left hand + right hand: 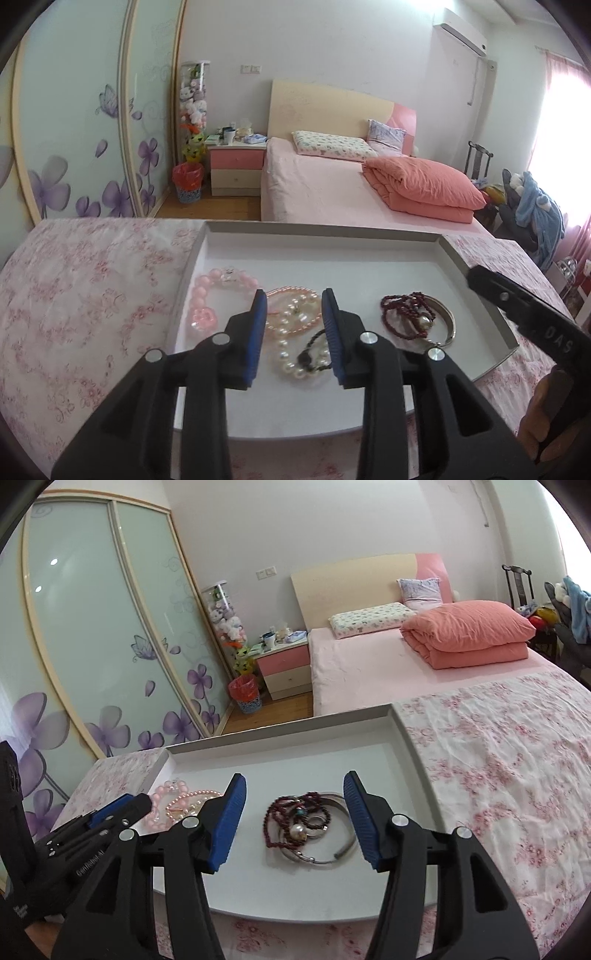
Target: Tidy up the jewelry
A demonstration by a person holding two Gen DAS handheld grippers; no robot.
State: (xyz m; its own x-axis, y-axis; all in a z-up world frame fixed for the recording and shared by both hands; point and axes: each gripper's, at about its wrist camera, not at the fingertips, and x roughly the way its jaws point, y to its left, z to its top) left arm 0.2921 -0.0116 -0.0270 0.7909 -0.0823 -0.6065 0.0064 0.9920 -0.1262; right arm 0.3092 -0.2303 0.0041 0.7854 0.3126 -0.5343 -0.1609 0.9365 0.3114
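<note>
Pink and tidy, the bedroom falls away behind a floral-clothed table [498, 760] on which a shallow white tray [314, 230] gathers all the jewelry in one place, probably so each piece can be picked out and sorted from there. Left gripper [293, 334] hovers over the pearl strands [291, 325] with its blue pads partly spread and nothing between them touched, the pink bead bracelet [210, 291] lying just to its left. Right gripper [293, 821] hangs wider apart, framing the tangle of dark red beads [291, 819] and silver bangles [332, 853] but gripping neither.
</note>
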